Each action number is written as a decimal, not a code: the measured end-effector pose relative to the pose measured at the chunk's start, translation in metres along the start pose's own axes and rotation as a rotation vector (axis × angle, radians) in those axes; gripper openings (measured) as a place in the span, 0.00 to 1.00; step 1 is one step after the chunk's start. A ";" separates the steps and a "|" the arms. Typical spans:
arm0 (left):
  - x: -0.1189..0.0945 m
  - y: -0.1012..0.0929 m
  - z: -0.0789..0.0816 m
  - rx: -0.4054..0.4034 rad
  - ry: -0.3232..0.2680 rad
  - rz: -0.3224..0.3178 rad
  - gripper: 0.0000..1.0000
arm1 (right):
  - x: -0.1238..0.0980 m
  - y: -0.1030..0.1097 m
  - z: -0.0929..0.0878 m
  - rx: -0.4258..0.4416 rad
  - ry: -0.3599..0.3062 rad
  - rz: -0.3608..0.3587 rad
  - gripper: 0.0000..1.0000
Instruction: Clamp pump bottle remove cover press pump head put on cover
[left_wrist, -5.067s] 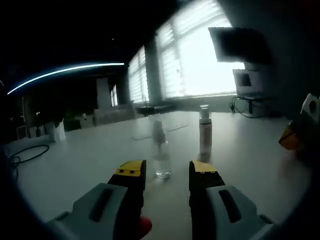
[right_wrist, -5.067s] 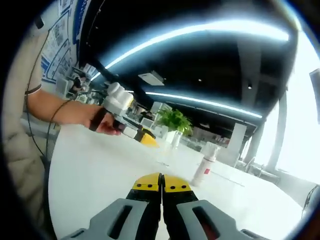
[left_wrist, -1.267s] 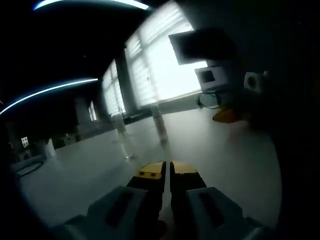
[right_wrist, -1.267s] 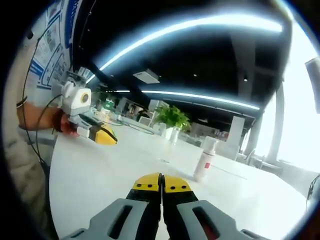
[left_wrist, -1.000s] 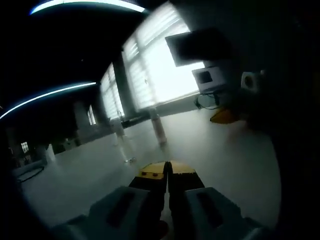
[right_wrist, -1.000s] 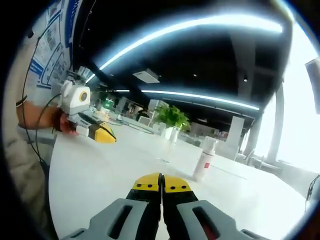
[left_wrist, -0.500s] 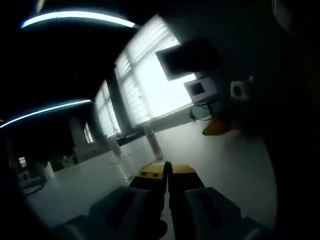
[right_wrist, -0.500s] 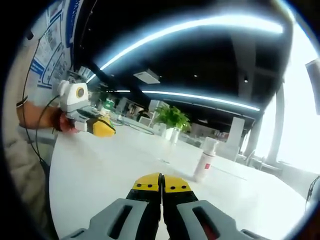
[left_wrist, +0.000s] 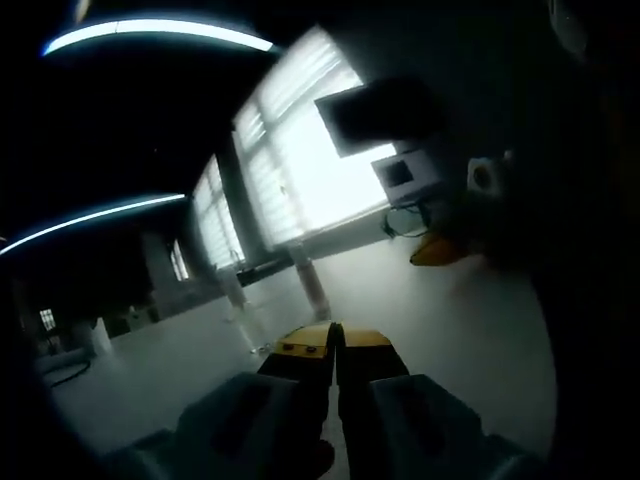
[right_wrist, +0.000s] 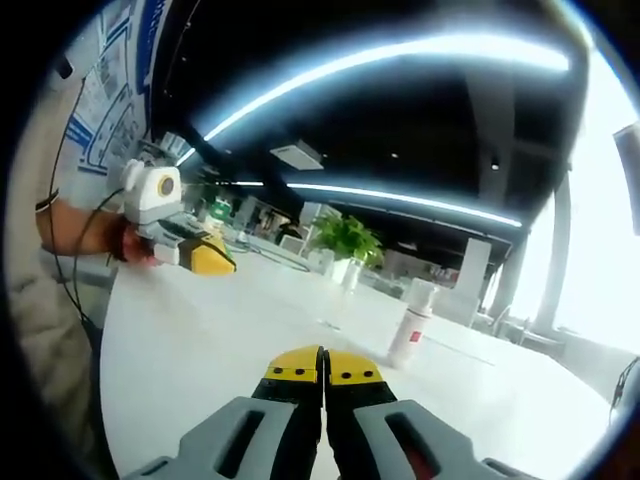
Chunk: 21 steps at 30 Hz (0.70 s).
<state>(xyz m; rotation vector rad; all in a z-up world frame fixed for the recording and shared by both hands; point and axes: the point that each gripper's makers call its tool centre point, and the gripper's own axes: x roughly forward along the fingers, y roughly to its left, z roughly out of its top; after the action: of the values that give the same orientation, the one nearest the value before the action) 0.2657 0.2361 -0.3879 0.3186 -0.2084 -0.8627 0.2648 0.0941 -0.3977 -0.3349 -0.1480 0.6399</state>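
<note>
The white pump bottle (right_wrist: 410, 326) stands upright on the white table (right_wrist: 200, 340), ahead and to the right of my right gripper (right_wrist: 323, 372), which is shut on nothing. A small clear cover (right_wrist: 330, 321) stands to the left of the bottle. At the far left a hand holds my left gripper (right_wrist: 212, 260) over the table edge. In the dim left gripper view the bottle (left_wrist: 309, 286) and the clear cover (left_wrist: 236, 292) stand well beyond my left gripper (left_wrist: 334, 342), whose jaws are shut and hold nothing. The right gripper's yellow tip (left_wrist: 440, 250) shows at the right.
A potted plant (right_wrist: 345, 243) and office furniture stand behind the table. Bright windows (left_wrist: 310, 170) and a screen (left_wrist: 385, 110) fill the far side. A person's arm and sleeve (right_wrist: 70, 240) are at the left edge.
Both views have shifted only slightly with the hands. The left gripper has dipped a little, so the bottle sits a touch higher in its view. Both grippers stay shut.
</note>
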 end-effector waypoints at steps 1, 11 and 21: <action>0.001 0.001 -0.001 0.000 0.007 0.003 0.00 | 0.000 0.002 0.001 0.000 -0.001 0.002 0.00; 0.025 0.002 0.003 0.026 0.059 -0.011 0.00 | -0.001 0.002 0.002 -0.024 -0.011 0.015 0.00; 0.061 -0.001 0.011 0.019 0.081 -0.041 0.00 | -0.001 0.006 0.004 -0.018 -0.009 0.014 0.00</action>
<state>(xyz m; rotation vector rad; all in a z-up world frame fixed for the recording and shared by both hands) 0.3003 0.1858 -0.3752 0.3761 -0.1354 -0.8871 0.2598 0.0996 -0.3960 -0.3511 -0.1600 0.6541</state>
